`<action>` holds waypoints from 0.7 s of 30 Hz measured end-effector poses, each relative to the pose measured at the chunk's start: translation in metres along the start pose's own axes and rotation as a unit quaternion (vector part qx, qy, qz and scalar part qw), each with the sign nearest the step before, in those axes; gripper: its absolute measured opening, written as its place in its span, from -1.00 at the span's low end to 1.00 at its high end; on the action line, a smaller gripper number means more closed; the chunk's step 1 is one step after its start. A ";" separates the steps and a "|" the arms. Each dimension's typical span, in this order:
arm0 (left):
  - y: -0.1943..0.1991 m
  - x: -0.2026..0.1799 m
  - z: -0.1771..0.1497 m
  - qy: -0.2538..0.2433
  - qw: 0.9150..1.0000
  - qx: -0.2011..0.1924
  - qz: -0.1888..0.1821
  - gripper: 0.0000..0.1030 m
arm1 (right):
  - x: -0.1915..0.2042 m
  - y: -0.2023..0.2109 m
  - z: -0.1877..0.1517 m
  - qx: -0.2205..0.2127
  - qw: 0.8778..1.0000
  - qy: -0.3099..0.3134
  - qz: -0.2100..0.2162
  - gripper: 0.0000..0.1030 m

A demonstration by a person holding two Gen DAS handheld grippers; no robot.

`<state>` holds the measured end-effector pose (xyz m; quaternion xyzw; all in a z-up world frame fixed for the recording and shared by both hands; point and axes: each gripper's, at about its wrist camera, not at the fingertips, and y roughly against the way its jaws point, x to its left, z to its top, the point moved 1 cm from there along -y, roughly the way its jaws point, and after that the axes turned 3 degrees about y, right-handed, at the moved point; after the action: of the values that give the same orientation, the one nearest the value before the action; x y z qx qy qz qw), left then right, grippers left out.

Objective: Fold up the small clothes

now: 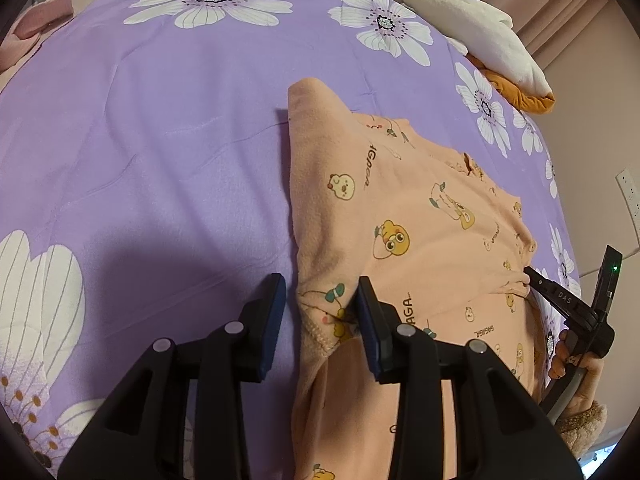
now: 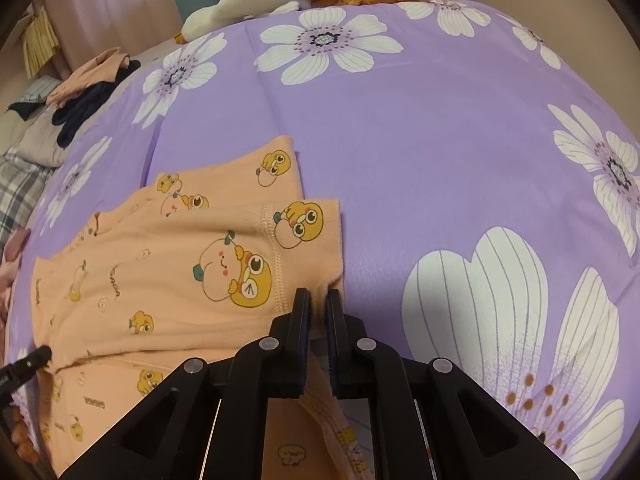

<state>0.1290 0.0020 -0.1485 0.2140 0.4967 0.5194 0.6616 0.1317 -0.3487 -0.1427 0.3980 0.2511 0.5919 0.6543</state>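
Note:
A peach baby garment point(image 1: 420, 208) printed with cartoon ducks lies on the purple flowered bedspread point(image 1: 160, 140), part of it folded over itself. My left gripper point(image 1: 320, 286) has its jaws apart around the garment's left corner. The cloth rests against the right finger point(image 1: 366, 300), and a strip of bedspread shows beside the left finger. My right gripper point(image 2: 318, 300) is shut on the garment's point(image 2: 160, 280) right corner near the stitched seam. From the left wrist view the right gripper point(image 1: 530, 274) shows pinching puckered cloth. The left gripper's tip point(image 2: 42, 354) shows at the garment's far edge.
A white and orange plush toy point(image 1: 480, 32) lies at the back of the bed. A pile of dark and peach clothes point(image 2: 92, 80) sits at the far left in the right wrist view. A person's hand point(image 1: 576, 360) in a fleece cuff holds the right gripper's handle.

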 end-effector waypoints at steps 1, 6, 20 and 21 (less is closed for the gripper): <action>0.000 0.000 0.000 -0.001 1.000 -0.001 0.000 -0.27 | 0.000 0.000 0.000 0.000 1.000 0.000 0.000 -0.87; -0.001 -0.001 -0.001 -0.003 1.000 -0.003 -0.001 -0.27 | -0.001 0.000 0.000 0.000 1.000 0.001 0.001 -0.87; -0.001 0.001 0.001 -0.001 1.000 -0.003 -0.004 -0.26 | -0.001 -0.001 0.000 0.000 1.000 0.001 0.000 -0.87; -0.001 0.001 0.001 0.000 1.000 -0.003 -0.004 -0.26 | -0.001 -0.001 0.000 -0.001 1.000 0.002 0.000 -0.87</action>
<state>0.1301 0.0021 -0.1497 0.2105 0.4957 0.5181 0.6645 0.1322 -0.3492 -0.1439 0.3964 0.2519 0.5925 0.6545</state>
